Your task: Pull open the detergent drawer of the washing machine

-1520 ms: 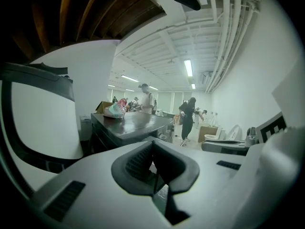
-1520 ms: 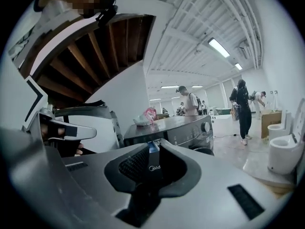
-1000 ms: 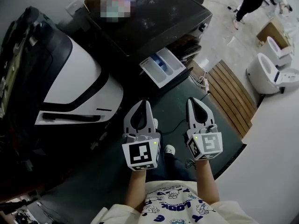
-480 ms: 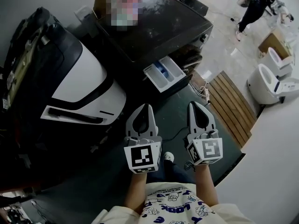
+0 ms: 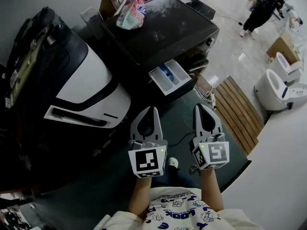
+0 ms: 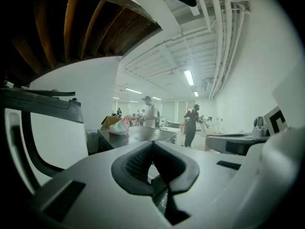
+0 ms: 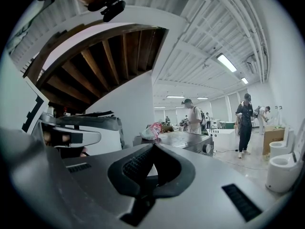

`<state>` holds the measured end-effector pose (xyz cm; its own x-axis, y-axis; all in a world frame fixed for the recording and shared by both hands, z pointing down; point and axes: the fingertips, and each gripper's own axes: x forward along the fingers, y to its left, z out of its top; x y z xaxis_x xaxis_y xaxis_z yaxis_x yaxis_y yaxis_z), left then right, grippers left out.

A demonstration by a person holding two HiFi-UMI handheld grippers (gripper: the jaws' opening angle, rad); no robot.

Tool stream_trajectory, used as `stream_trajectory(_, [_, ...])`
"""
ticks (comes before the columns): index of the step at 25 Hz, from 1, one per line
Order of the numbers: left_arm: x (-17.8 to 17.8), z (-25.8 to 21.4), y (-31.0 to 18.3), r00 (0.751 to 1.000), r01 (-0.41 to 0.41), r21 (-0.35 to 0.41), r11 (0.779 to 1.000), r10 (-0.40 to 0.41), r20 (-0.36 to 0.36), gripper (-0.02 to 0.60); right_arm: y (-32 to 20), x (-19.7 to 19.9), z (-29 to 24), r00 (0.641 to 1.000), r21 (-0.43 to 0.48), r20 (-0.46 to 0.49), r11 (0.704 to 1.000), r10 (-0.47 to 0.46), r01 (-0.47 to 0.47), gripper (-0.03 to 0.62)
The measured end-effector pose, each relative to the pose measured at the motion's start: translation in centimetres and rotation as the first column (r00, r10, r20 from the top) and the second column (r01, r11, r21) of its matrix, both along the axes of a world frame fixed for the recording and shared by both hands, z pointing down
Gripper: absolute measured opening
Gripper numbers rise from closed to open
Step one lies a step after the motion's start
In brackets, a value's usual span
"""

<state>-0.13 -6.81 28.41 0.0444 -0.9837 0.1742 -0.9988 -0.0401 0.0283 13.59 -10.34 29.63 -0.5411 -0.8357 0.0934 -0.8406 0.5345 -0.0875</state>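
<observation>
Dark washing machine, its white detergent drawer pulled out at the front, blue insert showing; left gripper and right gripper side by side below it, jaws together, both apart from the drawer.

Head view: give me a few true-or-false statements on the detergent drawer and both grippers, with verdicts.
1. The detergent drawer stands pulled out of the washing machine. True.
2. The right gripper is clamped on the drawer. False: its fingers are shut on nothing, apart from the drawer.
3. The left gripper has its fingers together, holding nothing. True.
4. The washing machine's top is bare. False: a pink bag lies on it.
</observation>
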Motion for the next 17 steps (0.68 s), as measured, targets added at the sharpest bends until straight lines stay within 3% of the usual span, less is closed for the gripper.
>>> stream_trajectory(17, [-0.71,-0.54,-0.10,1.000,0.000,0.006,1.000,0.000,0.001,0.014,-0.02,-0.83,-0.43,1.000,0.003,-0.004,1.000,-0.002,0.002,0.012])
